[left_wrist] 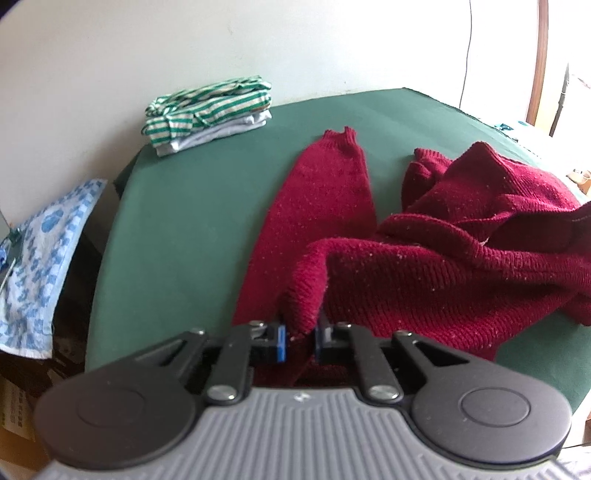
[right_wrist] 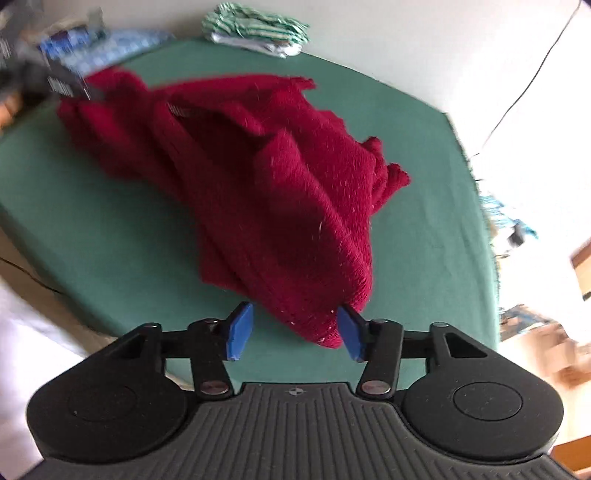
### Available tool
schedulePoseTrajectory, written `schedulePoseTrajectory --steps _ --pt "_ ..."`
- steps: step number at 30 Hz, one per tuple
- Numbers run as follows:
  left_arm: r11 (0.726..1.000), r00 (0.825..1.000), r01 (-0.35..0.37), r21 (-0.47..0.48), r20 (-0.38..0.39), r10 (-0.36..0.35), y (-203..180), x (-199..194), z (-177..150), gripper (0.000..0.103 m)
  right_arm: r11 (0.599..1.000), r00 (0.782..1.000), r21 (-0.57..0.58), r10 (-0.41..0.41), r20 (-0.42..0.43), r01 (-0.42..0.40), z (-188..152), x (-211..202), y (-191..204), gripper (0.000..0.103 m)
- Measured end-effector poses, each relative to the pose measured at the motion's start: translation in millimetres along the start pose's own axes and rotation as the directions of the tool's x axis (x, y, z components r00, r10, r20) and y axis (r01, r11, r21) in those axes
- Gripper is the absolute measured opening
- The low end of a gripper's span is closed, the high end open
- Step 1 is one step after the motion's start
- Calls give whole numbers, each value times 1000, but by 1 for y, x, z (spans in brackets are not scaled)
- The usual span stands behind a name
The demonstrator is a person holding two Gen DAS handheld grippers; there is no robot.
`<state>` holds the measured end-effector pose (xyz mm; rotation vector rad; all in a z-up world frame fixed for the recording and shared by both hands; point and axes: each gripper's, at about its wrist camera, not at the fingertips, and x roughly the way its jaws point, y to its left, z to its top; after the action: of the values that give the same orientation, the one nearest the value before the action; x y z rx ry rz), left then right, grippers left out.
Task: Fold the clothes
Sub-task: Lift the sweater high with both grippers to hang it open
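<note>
A dark red knitted sweater (left_wrist: pixel 443 266) lies crumpled on the green table (left_wrist: pixel 177 229), with one sleeve (left_wrist: pixel 325 199) stretched flat toward the far side. My left gripper (left_wrist: pixel 300 332) is shut on a fold of the sweater's near edge, and the knit is pinched between its blue pads. In the right wrist view the sweater (right_wrist: pixel 277 184) is heaped in the middle of the table (right_wrist: pixel 92 221). My right gripper (right_wrist: pixel 295 332) is open. A corner of the sweater lies between its blue pads (right_wrist: pixel 240 328), close to the right-hand one, without being pinched.
A folded stack topped by a green-and-white striped garment (left_wrist: pixel 210 110) sits at the table's far left corner (right_wrist: pixel 258 29). A blue-and-white patterned towel (left_wrist: pixel 40 266) hangs off to the left, beyond the table edge. A white wall stands behind, with a thin cable (left_wrist: pixel 466 55) running down it.
</note>
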<state>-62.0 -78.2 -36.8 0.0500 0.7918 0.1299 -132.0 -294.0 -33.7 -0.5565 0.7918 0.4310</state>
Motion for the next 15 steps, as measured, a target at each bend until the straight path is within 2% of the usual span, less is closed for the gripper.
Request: schedulePoseTrajectory --steps 1,3,5,6,8,10,11,15 --pt "1000 1000 -6 -3 3 6 0 2 0 11 999 999 -2 -45 2 45 -3 10 4 46" --pt "1000 1000 -14 -23 7 14 3 7 0 11 991 993 65 -118 18 117 -7 20 -2 22" --pt "998 999 -29 -55 18 30 10 8 4 11 973 993 209 -105 49 93 -3 14 -19 6" --pt "997 999 -35 -72 36 38 13 3 7 11 960 990 264 -116 80 92 1 4 -27 6" --pt "994 994 -24 -107 100 35 21 -16 19 11 929 969 352 -180 172 110 16 -28 -43 6" --pt "992 984 7 -124 178 15 28 -43 37 11 899 934 429 -226 276 91 36 -62 -62 5" --pt "993 973 25 -119 231 3 30 -60 48 11 890 912 453 -233 337 60 46 -77 -72 5" --pt "995 905 35 -97 426 10 36 -130 97 11 869 809 494 -260 527 -43 96 -128 -109 5"
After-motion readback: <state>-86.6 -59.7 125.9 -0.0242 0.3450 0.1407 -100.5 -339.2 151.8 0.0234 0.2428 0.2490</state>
